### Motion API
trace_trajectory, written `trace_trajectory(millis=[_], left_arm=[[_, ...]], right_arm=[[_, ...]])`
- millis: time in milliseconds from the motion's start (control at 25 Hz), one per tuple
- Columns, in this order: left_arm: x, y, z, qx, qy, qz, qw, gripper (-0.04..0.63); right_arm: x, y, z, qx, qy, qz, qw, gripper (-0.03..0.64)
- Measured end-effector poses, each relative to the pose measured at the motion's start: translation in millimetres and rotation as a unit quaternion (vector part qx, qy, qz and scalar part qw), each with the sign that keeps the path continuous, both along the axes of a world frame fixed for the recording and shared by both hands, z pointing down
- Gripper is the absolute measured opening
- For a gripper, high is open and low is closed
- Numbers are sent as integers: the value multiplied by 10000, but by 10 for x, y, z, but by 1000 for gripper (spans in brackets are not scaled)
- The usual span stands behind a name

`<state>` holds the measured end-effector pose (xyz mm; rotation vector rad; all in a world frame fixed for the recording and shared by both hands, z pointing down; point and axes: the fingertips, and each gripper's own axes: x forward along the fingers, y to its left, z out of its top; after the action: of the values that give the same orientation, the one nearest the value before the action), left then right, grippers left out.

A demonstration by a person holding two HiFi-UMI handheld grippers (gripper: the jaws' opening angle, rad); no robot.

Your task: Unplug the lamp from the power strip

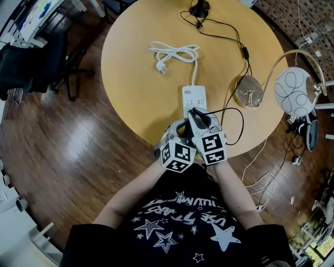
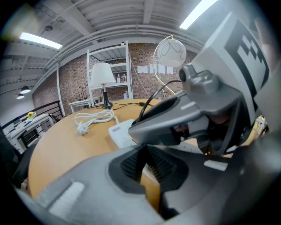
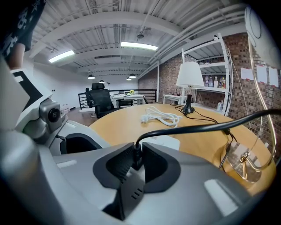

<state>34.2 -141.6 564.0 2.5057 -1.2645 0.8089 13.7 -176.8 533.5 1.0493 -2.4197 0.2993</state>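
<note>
The white power strip (image 1: 191,98) lies near the front edge of the round wooden table (image 1: 130,88). My right gripper (image 1: 197,116) is at the strip's near end, shut on the lamp's black plug (image 3: 136,154). The pads pinch the plug, and its black cord (image 3: 197,127) arcs away to the right. That cord (image 1: 232,112) loops back toward the lamp's brass base (image 1: 248,91), and the white globe shade (image 1: 294,92) hangs beyond the table's right side. My left gripper (image 1: 180,129) sits close beside the right one, its jaws shut with nothing between them (image 2: 145,151).
The strip's own white cord (image 1: 175,53) lies coiled at the table's middle. A small table lamp's black base (image 1: 199,9) and cable stand at the far edge. An office chair (image 1: 36,65) is on the floor at left. More cables trail on the floor at right.
</note>
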Motion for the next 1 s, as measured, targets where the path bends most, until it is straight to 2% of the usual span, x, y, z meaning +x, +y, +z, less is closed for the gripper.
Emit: trace_trajectory(millis=[440, 600, 720, 1000], left_arm=[[1, 4, -9, 30, 53, -4, 10000, 3], [1, 5, -15, 40, 51, 11, 10000, 3], [-27, 1, -3, 49, 58, -22, 10000, 4], [-23, 0, 7, 80, 118, -58, 9999, 3]], right_arm=[[15, 13, -52, 259, -125, 19, 9996, 60], [-8, -46, -396, 798, -531, 111, 9953, 57], [-100, -196, -655, 1150, -545, 22, 9919, 57], [213, -233, -725, 1249, -595, 234, 9901, 58]])
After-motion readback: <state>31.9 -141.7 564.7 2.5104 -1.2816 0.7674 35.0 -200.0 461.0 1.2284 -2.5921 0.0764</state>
